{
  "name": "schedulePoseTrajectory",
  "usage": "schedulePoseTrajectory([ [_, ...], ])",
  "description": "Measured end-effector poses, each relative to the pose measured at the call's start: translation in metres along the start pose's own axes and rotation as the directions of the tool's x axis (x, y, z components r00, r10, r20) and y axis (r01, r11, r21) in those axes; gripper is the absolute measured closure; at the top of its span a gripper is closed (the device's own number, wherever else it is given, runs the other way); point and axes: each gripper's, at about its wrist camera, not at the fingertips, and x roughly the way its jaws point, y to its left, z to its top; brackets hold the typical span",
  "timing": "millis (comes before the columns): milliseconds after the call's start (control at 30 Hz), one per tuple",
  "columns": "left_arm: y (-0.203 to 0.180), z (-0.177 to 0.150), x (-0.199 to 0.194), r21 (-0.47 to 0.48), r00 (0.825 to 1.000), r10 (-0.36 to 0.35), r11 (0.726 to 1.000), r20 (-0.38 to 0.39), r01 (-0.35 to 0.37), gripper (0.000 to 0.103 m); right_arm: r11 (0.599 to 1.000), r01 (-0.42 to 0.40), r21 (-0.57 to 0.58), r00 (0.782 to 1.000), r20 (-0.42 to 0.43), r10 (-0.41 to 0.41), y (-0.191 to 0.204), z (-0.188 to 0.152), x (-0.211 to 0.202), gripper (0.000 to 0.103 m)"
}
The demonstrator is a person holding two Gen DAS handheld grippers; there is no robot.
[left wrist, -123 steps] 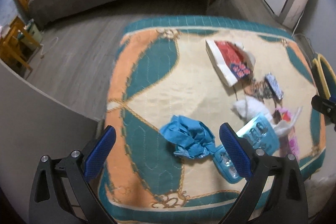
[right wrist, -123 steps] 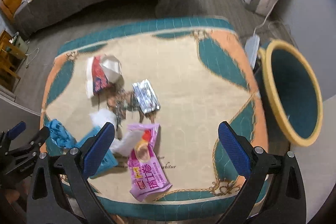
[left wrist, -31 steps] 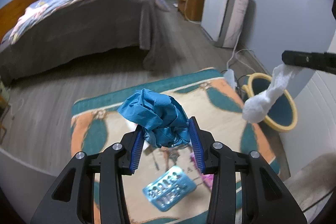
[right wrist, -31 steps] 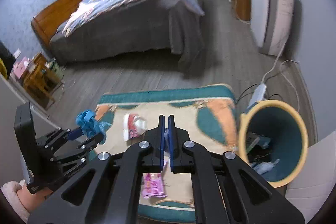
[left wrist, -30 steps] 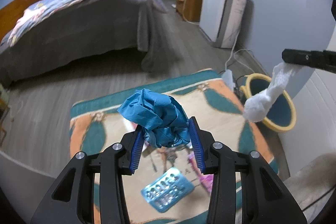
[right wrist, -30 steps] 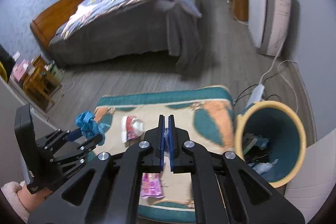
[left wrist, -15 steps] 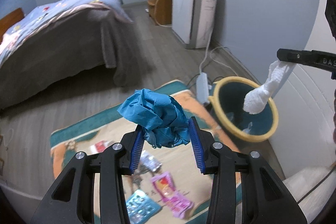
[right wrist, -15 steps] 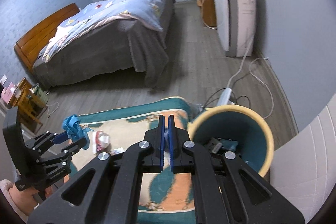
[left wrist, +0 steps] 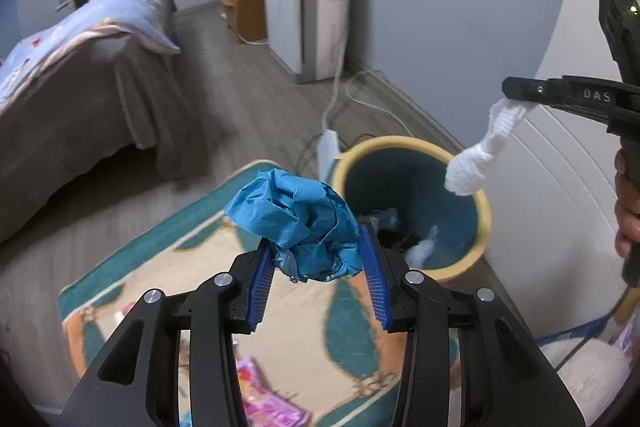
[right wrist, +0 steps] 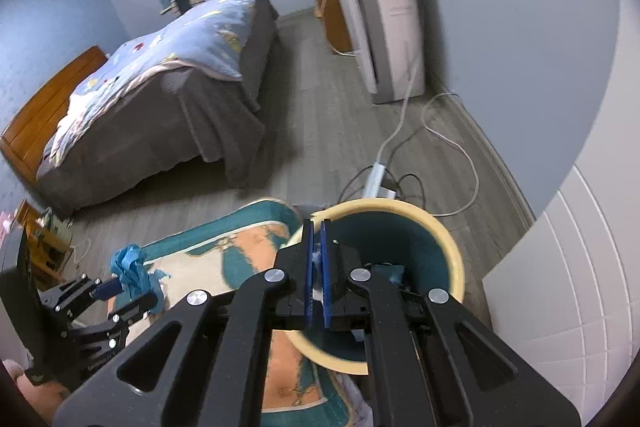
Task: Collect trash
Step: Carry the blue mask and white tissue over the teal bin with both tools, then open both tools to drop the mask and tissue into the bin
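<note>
The left hand-held gripper (left wrist: 316,259) is clamped on a blue wad (left wrist: 298,223), carried clear of the rug (left wrist: 304,327) toward the bin (left wrist: 484,223). The right hand-held gripper (right wrist: 316,269) is pinched together on a white tissue (left wrist: 478,155), which dangles over the bin's mouth, seemingly ready to drop. A pink wrapper (left wrist: 272,403) lies on the rug; bed (right wrist: 160,83) beyond.

Left tongs (left wrist: 316,263) angled downward, pads partly apart; right tongs (right wrist: 316,259) likewise, apparently pinched fully closed.
</note>
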Motion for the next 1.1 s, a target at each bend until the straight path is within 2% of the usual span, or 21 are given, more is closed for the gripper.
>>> schedulePoseTrajectory([
  [200, -0.026, 0.009, 0.023, 0.043, 0.998, -0.055, 0.997, -0.041, 0.057, 0.060, 0.999, 0.035, 0.008, 0.999, -0.008, -0.035, -0.019, -0.002, 0.004, 0.100],
  [367, -0.040, 0.014, 0.048, 0.057, 0.988, -0.123, 0.990, -0.090, 0.129, 0.060, 0.998, 0.049, 0.026, 0.998, -0.028, -0.048, -0.029, -0.004, 0.014, 0.100],
  [533, -0.051, 0.020, 0.071, 0.063, 0.980, -0.149, 0.985, -0.130, 0.158, 0.060, 0.997, 0.066, 0.031, 0.997, -0.046, -0.065, -0.036, -0.006, 0.020, 0.100],
  [700, -0.065, 0.034, 0.091, 0.097, 0.980, -0.149, 0.982, -0.131, 0.162, 0.060, 0.996, 0.070, 0.054, 0.996, -0.064, -0.066, -0.045, -0.007, 0.027, 0.100],
  [800, -0.074, 0.042, 0.094, 0.132, 0.984, -0.145, 0.979, -0.103, 0.158, 0.052, 0.995, 0.074, 0.060, 0.996, -0.057, -0.071, -0.047, -0.006, 0.027, 0.100],
  [867, -0.075, 0.044, 0.092, 0.142, 0.986, -0.142, 0.978, -0.090, 0.154, 0.039, 0.996, 0.074, 0.057, 0.996, -0.051, -0.071, -0.046, -0.004, 0.027, 0.100],
  [900, -0.076, 0.045, 0.091, 0.144, 0.986, -0.142, 0.978, -0.082, 0.153, 0.036, 0.996, 0.075, 0.057, 0.996, -0.048, -0.072, -0.047, -0.003, 0.027, 0.099],
  [967, -0.075, 0.046, 0.085, 0.148, 0.990, -0.131, 0.979, -0.056, 0.138, 0.018, 0.995, 0.072, 0.067, 0.997, -0.046, -0.069, -0.046, -0.004, 0.026, 0.098],
  [1000, -0.074, 0.045, 0.083, 0.148, 0.992, -0.121, 0.981, -0.044, 0.127, 0.015, 0.995, 0.074, 0.072, 0.996, -0.045, -0.071, -0.047, -0.004, 0.026, 0.097],
  [1033, -0.073, 0.045, 0.080, 0.147, 0.994, -0.103, 0.983, -0.031, 0.107, 0.008, 0.994, 0.075, 0.075, 0.996, -0.045, -0.072, -0.048, -0.004, 0.026, 0.093],
  [1100, -0.069, 0.042, 0.076, 0.134, 0.997, -0.072, 0.988, -0.016, 0.074, 0.008, 0.994, 0.076, 0.082, 0.996, -0.043, -0.072, -0.049, -0.004, 0.025, 0.080],
])
